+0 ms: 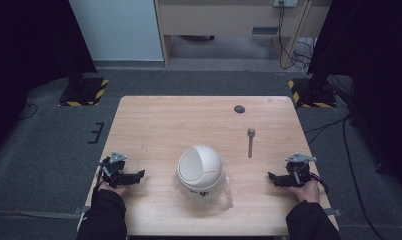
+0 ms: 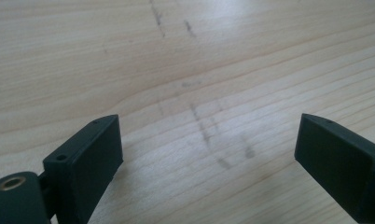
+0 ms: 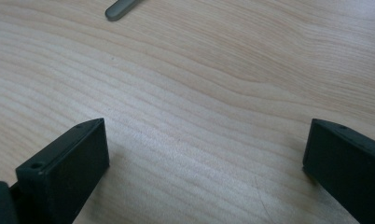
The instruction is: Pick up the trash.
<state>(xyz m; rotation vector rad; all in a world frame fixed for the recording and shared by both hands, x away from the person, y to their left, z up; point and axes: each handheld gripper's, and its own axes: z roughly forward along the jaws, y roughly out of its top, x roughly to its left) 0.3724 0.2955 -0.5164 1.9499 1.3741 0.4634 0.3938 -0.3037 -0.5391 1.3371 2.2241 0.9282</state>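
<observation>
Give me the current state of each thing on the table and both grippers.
White bowl: tipped on its side in a clear plastic bag, table centre.
Spoon: lying flat, untouched.
Left gripper: open, empty, near the table.
Right gripper: open, empty.

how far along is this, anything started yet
Nothing looks done. The bowl sits in its clear bag mid-table, the spoon lies apart to its right. Left gripper and right gripper rest open at the table's sides, holding nothing. Everything is left.
</observation>
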